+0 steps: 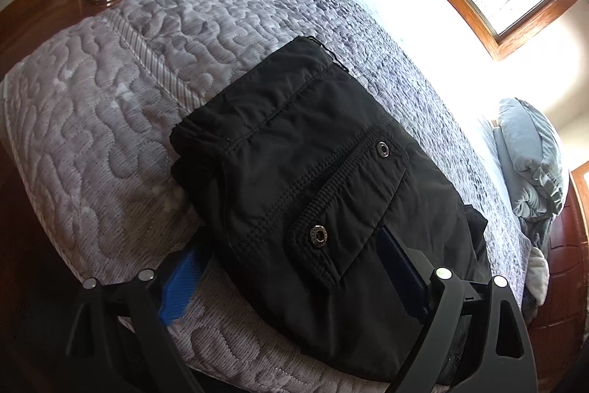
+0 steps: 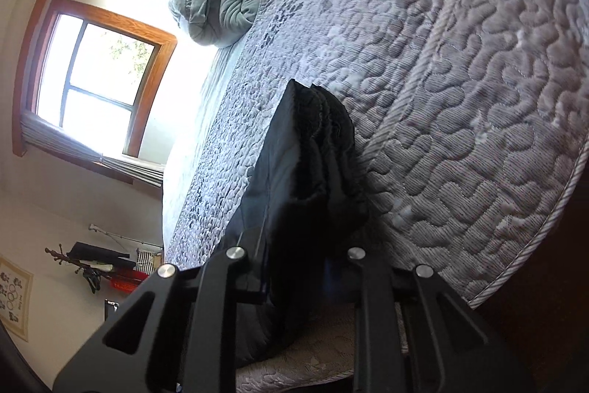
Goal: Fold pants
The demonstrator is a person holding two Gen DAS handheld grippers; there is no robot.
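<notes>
The black pants [image 1: 313, 179] are lying folded into a thick, compact bundle in the centre of the left wrist frame, a flapped pocket with two metal snaps facing up. In the right wrist frame they are filling the lower centre, layered edges showing.

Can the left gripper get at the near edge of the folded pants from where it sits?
Probably yes. The left gripper is wide open and already straddles the near edge of the black pants on the quilt; nothing lies between its blue pads and the fabric.
</notes>
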